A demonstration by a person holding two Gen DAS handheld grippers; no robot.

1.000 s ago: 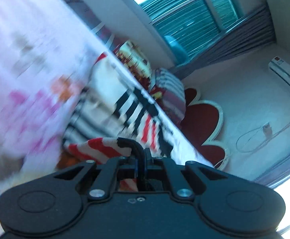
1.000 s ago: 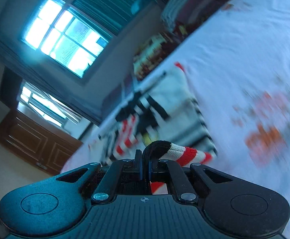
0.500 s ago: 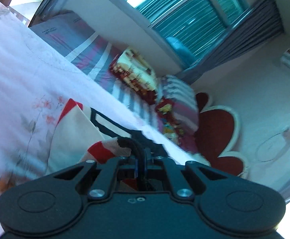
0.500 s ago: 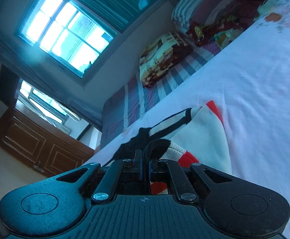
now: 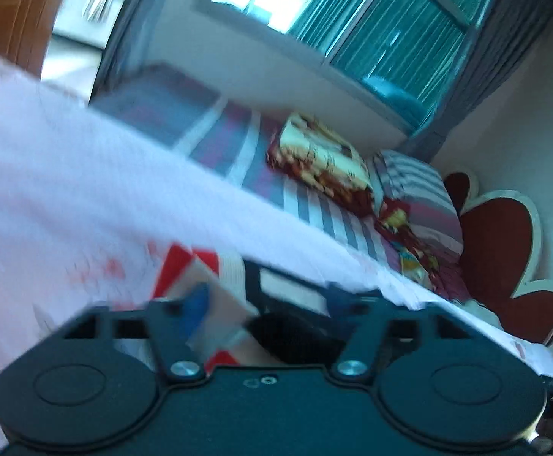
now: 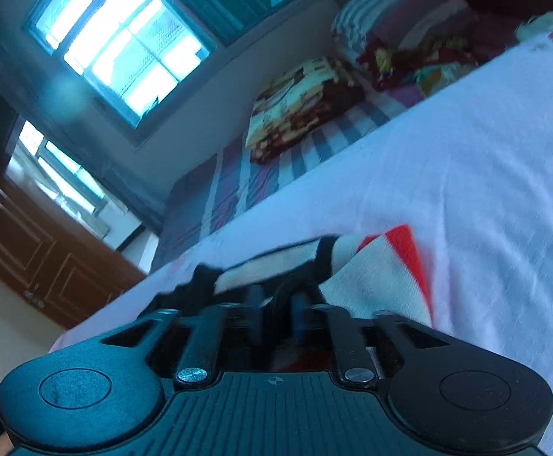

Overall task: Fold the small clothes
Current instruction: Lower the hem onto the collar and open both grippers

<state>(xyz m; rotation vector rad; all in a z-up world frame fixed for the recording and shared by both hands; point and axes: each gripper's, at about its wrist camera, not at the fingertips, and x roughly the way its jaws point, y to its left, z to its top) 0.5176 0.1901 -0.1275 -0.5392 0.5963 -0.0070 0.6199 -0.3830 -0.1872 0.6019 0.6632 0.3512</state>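
A small knitted garment (image 5: 234,273) in white, red and black stripes lies on the pale floral bed sheet (image 5: 67,190). My left gripper (image 5: 267,304) is open, its fingers spread wide, low over the garment's near edge with cloth lying between them. In the right wrist view the same garment (image 6: 375,266) lies just ahead. My right gripper (image 6: 276,300) has its fingers slightly apart, with dark cloth in the gap; the fingertips are blurred.
A striped blanket (image 5: 238,152) and folded patterned quilts (image 5: 322,159) lie at the far side of the bed. A red flower-shaped headboard (image 5: 500,235) stands at the right. A window (image 6: 117,49) and a wooden door (image 6: 37,250) are behind.
Both grippers were shut on the garment's edge and carried it forward and down over the rest. Now the left jaws have opened wide and the right jaws have parted a little.
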